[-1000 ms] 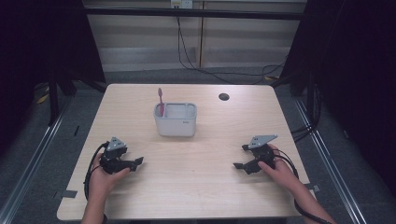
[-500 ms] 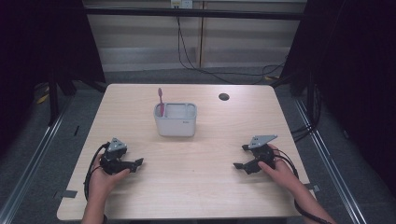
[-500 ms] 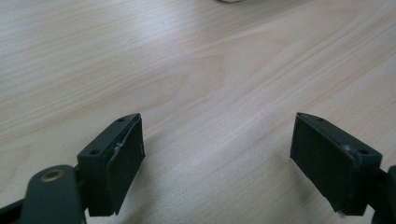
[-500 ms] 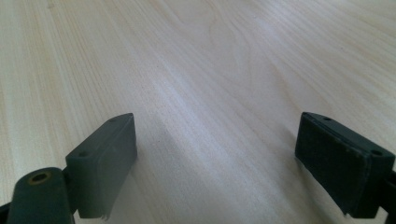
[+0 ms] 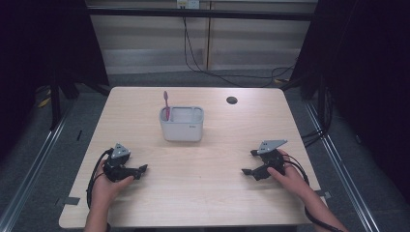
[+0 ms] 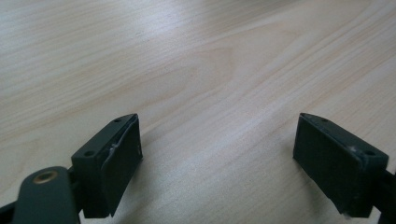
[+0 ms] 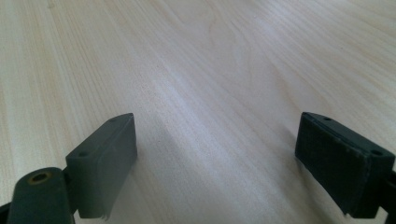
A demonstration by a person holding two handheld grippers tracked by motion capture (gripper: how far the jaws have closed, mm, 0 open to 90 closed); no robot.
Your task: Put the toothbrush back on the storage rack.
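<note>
- Pale wooden table (image 5: pixel 203 193) lies under me, bare between both pairs of jaws.
- My left gripper (image 5: pixel 140 170) gapes wide, holding nothing.
- My right gripper (image 5: pixel 247 162) likewise.
- White rectangular plastic holder (image 5: pixel 182 124) with a pink toothbrush (image 5: pixel 166 104) stands well ahead, between them.

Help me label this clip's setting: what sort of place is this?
Probably a lab or recording workspace, not a home: a bare wooden table between dark curtains, cables along the back wall, and handheld grippers, left and right, near a white holder with a pink toothbrush.

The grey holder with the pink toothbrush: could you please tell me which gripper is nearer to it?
Left. The left gripper rests in front of the grey holder, to its left; the right gripper lies farther off, to its right.
</note>
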